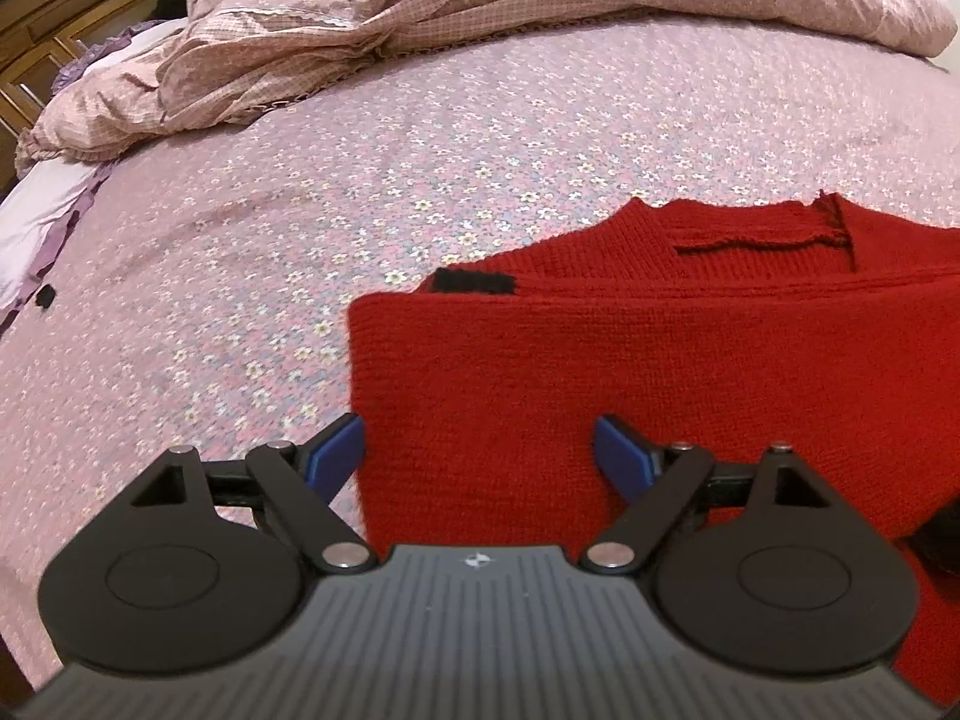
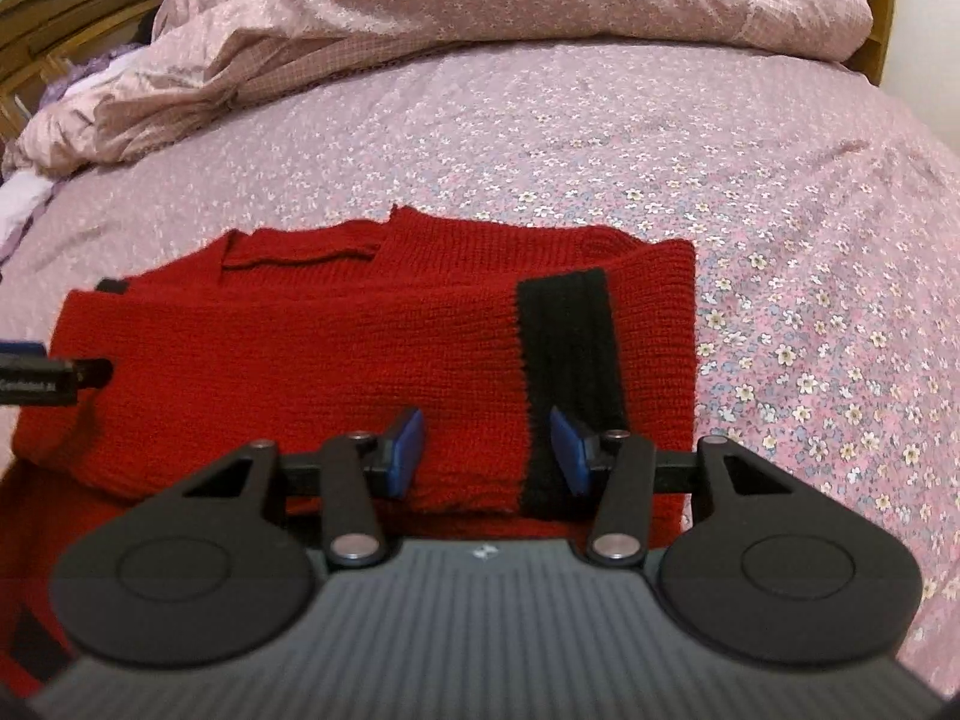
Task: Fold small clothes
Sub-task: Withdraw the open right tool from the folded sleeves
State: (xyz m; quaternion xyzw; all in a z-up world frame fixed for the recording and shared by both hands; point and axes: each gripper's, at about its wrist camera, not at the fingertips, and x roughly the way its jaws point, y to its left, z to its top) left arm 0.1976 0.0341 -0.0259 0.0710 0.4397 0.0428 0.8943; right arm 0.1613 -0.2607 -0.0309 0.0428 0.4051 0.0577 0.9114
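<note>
- A red knitted sweater [image 2: 336, 354] lies partly folded on the bed, nearer the edge closest to both cameras than to the far side.
- One sleeve is laid across the body of the sweater; its black cuff [image 2: 570, 360] sits near the right-hand fold, seen from the right wrist view.
- A second black cuff [image 1: 474, 282] peeks out at the sweater's left corner in the left wrist view.
- The neckline area [image 1: 756, 240] faces the far side of the bed.
- The left gripper [image 1: 480, 450] hovers over the sweater's left edge, its blue fingers [image 1: 336, 444] spread wide with nothing between them; one finger is over the sheet, the other over the knit.
- The right gripper [image 2: 486, 450] is over the near edge of the sweater, its jaws parted and holding nothing, straddling the seam between red knit and black cuff.
- The floral bedsheet [image 1: 360, 192] carries the sweater.
- A rumpled pink duvet [image 2: 480, 6] is heaped along the far side of the bed.
- A wooden headboard [image 1: 66, 6] shows at the far left corner, with a lilac pillow [image 1: 36, 228] below it.
- No containers show in either view.
</note>
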